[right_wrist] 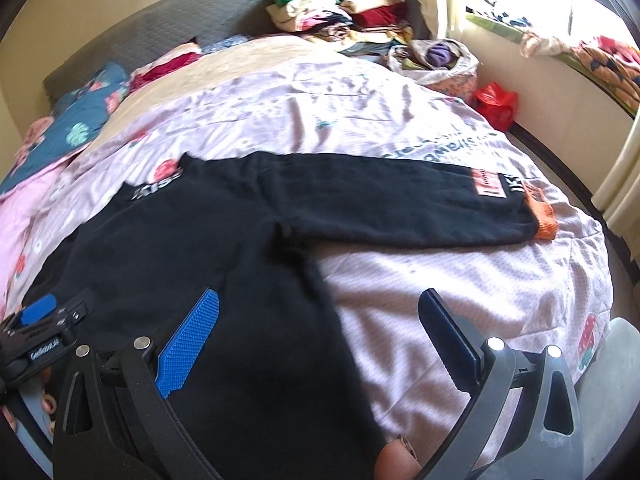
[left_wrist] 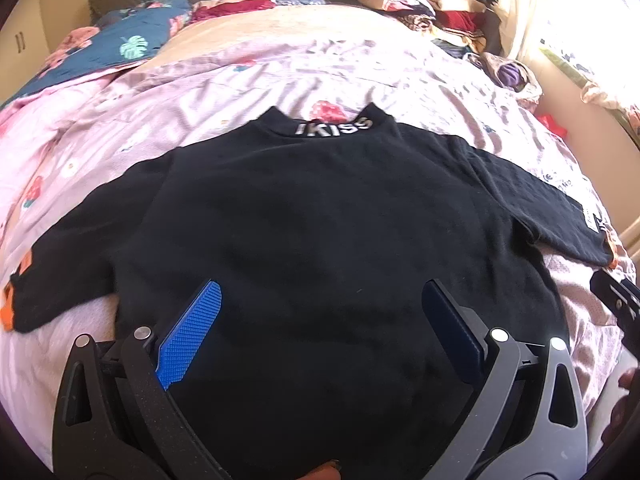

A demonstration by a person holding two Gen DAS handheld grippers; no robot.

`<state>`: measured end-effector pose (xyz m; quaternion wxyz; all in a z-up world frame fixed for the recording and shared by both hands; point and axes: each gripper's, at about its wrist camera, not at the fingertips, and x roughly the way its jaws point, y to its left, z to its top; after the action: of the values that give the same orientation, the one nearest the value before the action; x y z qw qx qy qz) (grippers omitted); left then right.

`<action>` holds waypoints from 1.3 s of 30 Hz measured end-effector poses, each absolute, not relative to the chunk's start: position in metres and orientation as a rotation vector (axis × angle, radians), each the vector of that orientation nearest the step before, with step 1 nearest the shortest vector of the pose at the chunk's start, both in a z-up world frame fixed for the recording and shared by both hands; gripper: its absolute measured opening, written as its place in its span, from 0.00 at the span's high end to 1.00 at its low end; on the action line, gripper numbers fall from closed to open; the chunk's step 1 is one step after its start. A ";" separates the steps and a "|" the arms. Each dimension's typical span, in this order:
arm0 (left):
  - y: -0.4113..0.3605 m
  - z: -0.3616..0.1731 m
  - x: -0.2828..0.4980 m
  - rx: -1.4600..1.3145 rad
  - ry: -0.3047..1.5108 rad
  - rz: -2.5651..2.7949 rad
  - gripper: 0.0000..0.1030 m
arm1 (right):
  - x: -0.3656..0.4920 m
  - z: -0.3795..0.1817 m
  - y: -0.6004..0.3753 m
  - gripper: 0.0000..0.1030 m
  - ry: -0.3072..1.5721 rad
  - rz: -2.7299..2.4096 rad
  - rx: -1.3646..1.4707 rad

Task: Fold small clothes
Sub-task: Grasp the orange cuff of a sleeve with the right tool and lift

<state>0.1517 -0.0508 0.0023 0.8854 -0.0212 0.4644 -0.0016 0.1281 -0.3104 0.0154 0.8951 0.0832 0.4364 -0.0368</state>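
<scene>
Sweater hem: the black sweater [left_wrist: 320, 220] runs under the gripper bodies and off the bottom edge in both views.
Left sleeve end: its orange cuff [left_wrist: 7, 312] is cut by the left wrist view's edge.
Sleeve patch [right_wrist: 486, 186]: lettering too small to read.
Bed cover print [right_wrist: 440, 152]: text distorted, illegible.
Clothes pile [right_wrist: 344, 4]: single garments indistinguishable.

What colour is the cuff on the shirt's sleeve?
Orange cuff on the black shirt; clearest in the right wrist view.
</scene>
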 end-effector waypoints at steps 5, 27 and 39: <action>-0.070 -0.001 0.168 -0.030 0.970 -0.033 0.08 | 0.146 0.008 -0.345 0.04 0.920 -0.151 0.214; -0.140 -0.007 0.217 0.027 0.952 -0.096 0.08 | 0.176 -0.068 -0.504 0.04 0.988 -0.399 0.628; -0.143 -0.006 0.232 0.011 0.934 -0.097 0.08 | 0.177 -0.055 -0.547 0.87 0.804 -0.432 0.707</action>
<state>0.2316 -0.1426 -0.0058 0.8918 0.0053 0.4500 -0.0467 0.1772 -0.5473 -0.0549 0.8380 0.3341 0.3800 -0.2042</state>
